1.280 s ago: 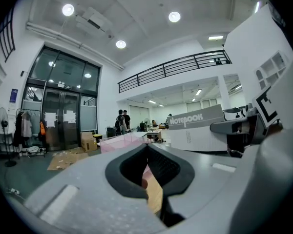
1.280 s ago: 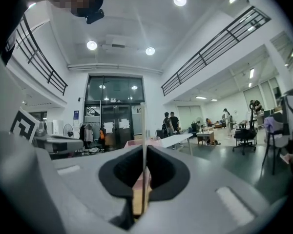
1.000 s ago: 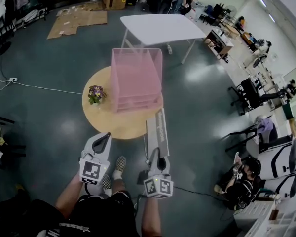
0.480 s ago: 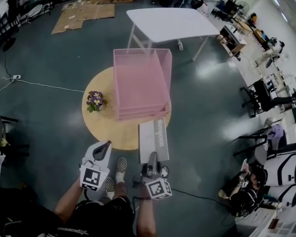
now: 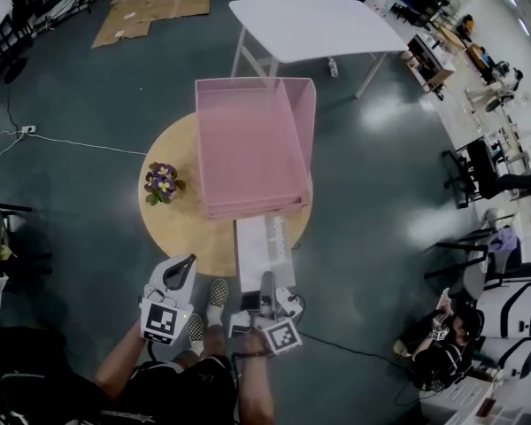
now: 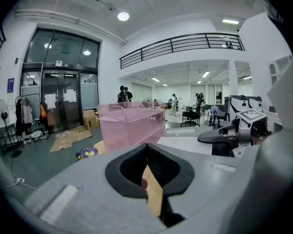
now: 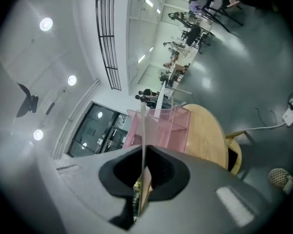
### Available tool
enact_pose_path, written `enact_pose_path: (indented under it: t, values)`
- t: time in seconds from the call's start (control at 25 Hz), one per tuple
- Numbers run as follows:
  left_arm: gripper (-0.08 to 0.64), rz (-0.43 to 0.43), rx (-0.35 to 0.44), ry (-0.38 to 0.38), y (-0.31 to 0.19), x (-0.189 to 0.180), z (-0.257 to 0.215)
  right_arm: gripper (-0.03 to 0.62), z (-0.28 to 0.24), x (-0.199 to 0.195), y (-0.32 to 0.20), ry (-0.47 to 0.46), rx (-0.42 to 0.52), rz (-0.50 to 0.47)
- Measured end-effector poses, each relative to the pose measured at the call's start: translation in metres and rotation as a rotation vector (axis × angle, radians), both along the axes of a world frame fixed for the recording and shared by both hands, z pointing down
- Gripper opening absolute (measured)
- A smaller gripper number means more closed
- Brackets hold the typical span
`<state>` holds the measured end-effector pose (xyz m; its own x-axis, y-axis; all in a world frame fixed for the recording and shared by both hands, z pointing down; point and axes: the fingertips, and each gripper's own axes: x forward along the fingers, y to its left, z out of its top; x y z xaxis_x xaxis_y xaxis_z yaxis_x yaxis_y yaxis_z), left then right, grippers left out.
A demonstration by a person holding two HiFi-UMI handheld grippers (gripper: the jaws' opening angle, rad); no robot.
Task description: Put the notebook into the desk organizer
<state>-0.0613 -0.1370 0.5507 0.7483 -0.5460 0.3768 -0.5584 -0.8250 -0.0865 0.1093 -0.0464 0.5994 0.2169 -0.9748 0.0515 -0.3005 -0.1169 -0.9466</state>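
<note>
Open hall with a dark floor; the round wooden table carries a pink desk organizer, with a flower pot to its left. The head view shows the notebook cover flat. The right gripper view shows it edge-on, pinched in the right gripper. Its long axis points at the organizer's front, far end just beside it. The left gripper has its jaws pressed together, empty.

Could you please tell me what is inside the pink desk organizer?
The desk organizer shows only bare pink floor in its top tray. The lower trays are covered from above. The notebook, gripped by the right claw, meets its front; whether it has entered is hidden.
</note>
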Motion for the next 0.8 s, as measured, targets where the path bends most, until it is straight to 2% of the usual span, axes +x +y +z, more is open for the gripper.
enact_pose_path:
  t: [0.36,0.8]
  values:
    - [0.011,-0.016,-0.023,-0.033,-0.008,-0.001,0.015,0.013,0.016,-0.001,-0.025,-0.079,0.018,-0.020]
    - [0.011,-0.051,-0.066,-0.068,-0.018,-0.004,0.033,0.012,0.029,0.002,-0.057,-0.108,0.008,-0.059]
